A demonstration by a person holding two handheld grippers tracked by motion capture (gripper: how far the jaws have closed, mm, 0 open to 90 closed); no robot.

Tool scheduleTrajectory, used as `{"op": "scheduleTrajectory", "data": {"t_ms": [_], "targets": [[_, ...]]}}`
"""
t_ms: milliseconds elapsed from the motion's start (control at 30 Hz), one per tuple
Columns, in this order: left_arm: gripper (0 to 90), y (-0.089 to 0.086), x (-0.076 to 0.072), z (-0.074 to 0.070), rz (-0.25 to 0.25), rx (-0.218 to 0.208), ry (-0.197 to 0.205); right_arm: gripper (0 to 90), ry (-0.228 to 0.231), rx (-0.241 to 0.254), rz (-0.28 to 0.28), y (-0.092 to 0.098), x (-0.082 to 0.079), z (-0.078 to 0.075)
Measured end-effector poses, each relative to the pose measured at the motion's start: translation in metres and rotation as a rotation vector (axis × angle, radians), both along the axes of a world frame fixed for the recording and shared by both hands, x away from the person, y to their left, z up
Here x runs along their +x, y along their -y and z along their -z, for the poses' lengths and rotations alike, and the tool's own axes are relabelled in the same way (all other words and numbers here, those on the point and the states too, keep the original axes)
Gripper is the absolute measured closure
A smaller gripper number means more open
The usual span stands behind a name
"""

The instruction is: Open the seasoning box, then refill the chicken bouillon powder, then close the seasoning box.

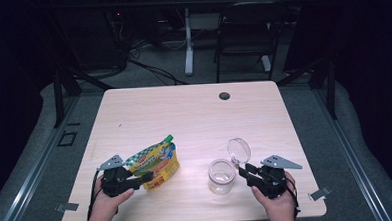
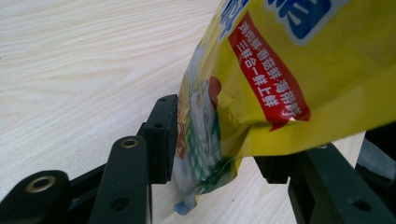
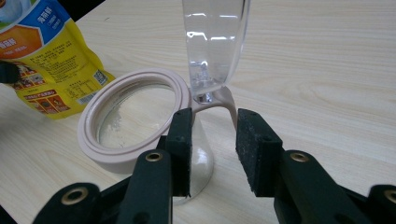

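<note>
- My left tool [image 1: 146, 178] stands wide around the yellow pouch [image 1: 156, 162], unpressed; regrip it firmly.
- My right tool [image 1: 242, 169], wide, straddles the jar [image 1: 221, 175] hinge; steady it.

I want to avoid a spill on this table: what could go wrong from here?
1. The pouch stands between the left gripper's jaws, but a gap shows at the far pad, so the grip looks loose; it may tip or slide out.
2. The right gripper straddles the hinge of the jar with a gap at one pad. A nudge could topple the light jar or swing its open lid shut.
</note>
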State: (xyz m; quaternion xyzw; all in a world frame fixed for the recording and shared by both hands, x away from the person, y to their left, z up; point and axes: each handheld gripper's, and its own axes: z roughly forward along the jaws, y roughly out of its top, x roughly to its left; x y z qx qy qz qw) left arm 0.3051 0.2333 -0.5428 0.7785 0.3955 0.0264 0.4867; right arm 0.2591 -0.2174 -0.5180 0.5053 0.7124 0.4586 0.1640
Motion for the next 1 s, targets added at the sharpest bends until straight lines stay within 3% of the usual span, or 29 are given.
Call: {"op": "scheduleTrajectory", "data": {"t_ms": [333,1000], "targets": [[51.8,0.001,0.005,0.003,0.018,-0.012,-0.024,66.2,-0.002,0.001,0.0,0.002,-0.002,0.0],[47.1,0.007,0.011,0.01,0.021,-0.016,-0.031,64.9,0.0,0.004,0.004,0.004,-0.007,0.001]]}}
